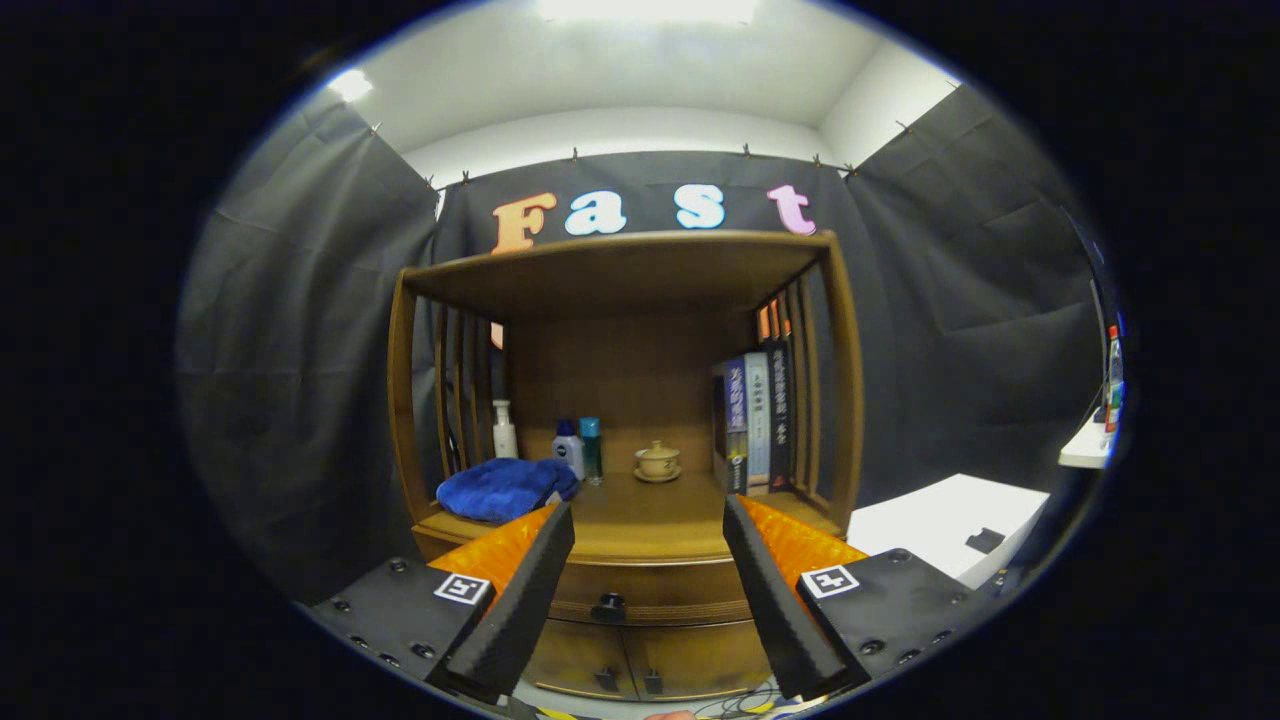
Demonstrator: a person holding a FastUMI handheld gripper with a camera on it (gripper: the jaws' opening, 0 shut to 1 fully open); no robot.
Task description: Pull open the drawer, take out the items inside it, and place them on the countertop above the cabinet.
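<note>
A wooden cabinet is standing against the booth's dark cloth wall, and its drawer [640,590] is sitting closed just under the countertop [640,525]. A small dark knob [608,606] is sticking out at the middle of the drawer front. Whatever is inside the drawer is hidden.

The gripper [648,530] is hovering in front of the cabinet with its fingers spread wide and holding nothing. The knob is showing in the gap between them, lower than the fingertips and somewhat toward the left finger; the gripper is not touching it.

To do this step well, the gripper probably needs lowering and centring on the knob, closing on it from both sides, then pulling straight back so the drawer slides without jamming.

On the countertop, a blue cloth [505,488] is lying at the left. Behind it are standing a white pump bottle [504,430] and two small bottles [579,447]. A lidded teacup [657,461] is sitting on a saucer near the middle, and books [757,415] are standing upright at the right. The bare wood at the front centre looks like the freest spot for placing items. Below the drawer are two small cabinet doors [645,660].
</note>
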